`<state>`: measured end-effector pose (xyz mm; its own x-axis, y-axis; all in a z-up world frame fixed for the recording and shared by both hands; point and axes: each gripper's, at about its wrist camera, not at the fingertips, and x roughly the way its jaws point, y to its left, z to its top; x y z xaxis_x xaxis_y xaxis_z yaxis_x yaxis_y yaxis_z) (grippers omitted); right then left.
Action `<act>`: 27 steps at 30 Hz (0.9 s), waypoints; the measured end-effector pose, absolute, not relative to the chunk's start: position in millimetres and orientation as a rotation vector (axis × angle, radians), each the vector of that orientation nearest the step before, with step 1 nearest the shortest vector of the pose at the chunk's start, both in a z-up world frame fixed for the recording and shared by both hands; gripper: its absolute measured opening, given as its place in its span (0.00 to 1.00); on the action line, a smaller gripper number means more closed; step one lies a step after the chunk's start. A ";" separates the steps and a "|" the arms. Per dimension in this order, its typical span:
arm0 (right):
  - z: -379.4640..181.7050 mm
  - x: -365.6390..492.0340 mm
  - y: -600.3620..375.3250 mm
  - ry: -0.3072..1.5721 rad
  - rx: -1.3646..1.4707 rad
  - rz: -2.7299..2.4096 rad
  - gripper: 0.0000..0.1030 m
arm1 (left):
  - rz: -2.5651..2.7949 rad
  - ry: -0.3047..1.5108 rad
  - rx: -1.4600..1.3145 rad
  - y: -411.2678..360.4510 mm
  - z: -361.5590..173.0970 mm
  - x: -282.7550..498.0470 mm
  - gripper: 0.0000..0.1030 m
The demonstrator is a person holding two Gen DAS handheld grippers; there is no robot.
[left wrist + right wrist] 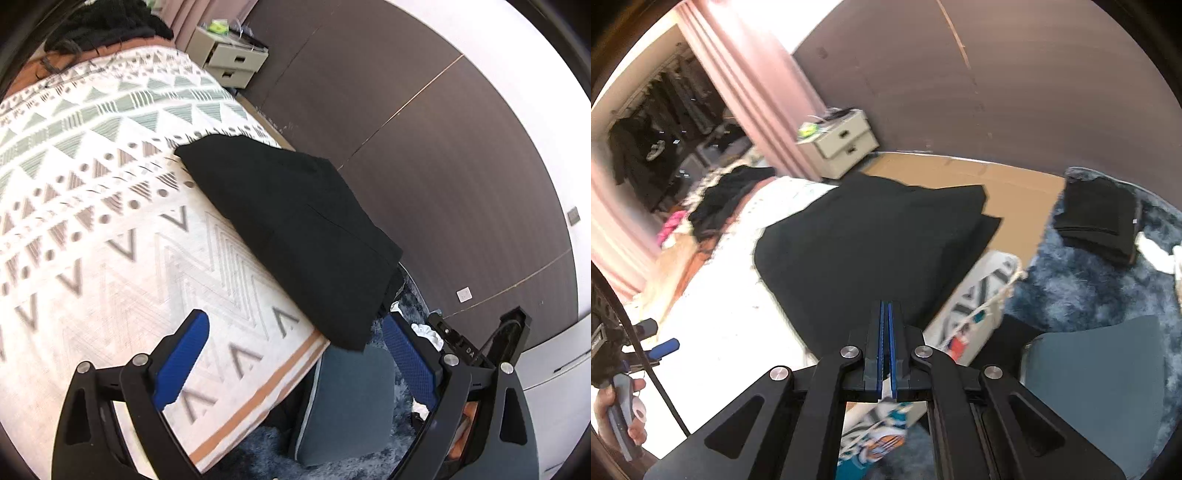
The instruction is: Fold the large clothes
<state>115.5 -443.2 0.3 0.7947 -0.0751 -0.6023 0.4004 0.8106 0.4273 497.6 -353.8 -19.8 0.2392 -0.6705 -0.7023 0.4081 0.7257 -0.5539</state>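
Observation:
A large black garment (291,229) lies folded on the patterned white bed cover (92,206), hanging a little over the bed's edge. My left gripper (295,354) is open and empty, held above the bed's corner, short of the garment. In the right wrist view the same black garment (864,240) lies on the bed. My right gripper (885,314) is shut, its blue pads pressed together at the garment's near edge. I cannot tell whether any cloth is pinched between them.
A pile of dark clothes (107,22) sits at the bed's far end. A cream drawer unit (846,144) stands by the pink curtain. A folded black garment (1100,225) lies on the blue shaggy rug (1078,284). A grey cushion (343,402) lies beside the bed.

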 end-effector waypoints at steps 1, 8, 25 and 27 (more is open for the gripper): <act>0.9 111.4 -438.6 0.593 0.575 -0.258 0.00 | -0.751 1.087 -0.275 -341.2 -13.7 488.1 0.94; -9.4 76.0 -411.0 0.539 0.580 -0.266 0.00 | -0.732 1.014 -0.265 -269.8 18.0 430.8 0.94; 6.8 29.9 -325.8 0.439 0.483 -0.147 0.00 | -0.716 0.876 -0.318 -138.5 63.1 336.0 0.94; 13.6 23.3 -319.0 0.414 0.457 -0.144 0.00 | -0.710 0.862 -0.328 -129.7 65.8 328.3 0.94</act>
<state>23.3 -319.0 13.6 0.9070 -0.0430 -0.4190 0.2262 0.8889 0.3984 328.3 -129.7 65.8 0.4434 -0.6865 -0.5763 0.4346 0.7270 -0.5316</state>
